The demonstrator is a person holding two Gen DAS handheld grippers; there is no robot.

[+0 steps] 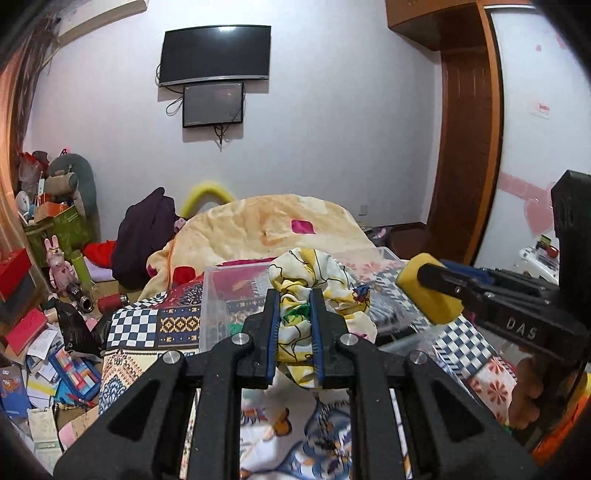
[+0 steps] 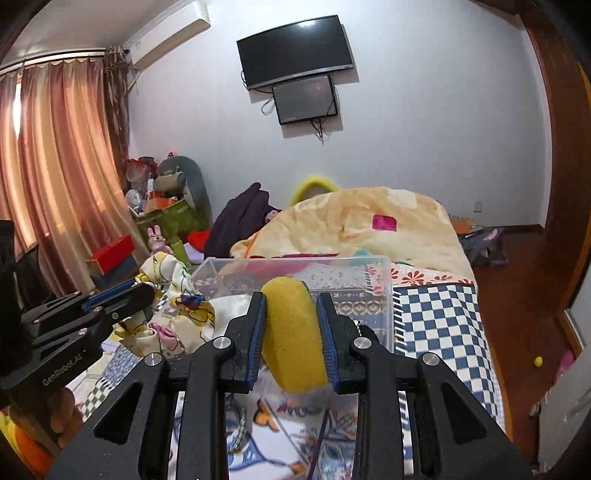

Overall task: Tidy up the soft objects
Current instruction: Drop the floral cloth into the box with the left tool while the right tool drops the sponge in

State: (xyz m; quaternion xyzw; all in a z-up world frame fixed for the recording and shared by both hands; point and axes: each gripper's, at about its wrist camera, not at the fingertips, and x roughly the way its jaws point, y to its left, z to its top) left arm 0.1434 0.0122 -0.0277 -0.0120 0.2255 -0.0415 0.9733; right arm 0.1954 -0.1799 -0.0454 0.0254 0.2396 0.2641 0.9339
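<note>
holding the floral cloth (image 1: 295, 317) pinched in the left gripper (image 1: 294, 332) and the yellow sponge (image 2: 293, 332) squeezed in the right gripper (image 2: 291, 336), both just before the clear bin (image 2: 384, 280), i'd clear its rim before releasing.

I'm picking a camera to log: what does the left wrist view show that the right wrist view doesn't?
Only the left view: floor clutter of books and papers.

Only the right view: pink curtains, an air conditioner.

Both: the left claw gripping floral cloth, the right claw squeezing a yellow sponge, a clear plastic bin.
</note>
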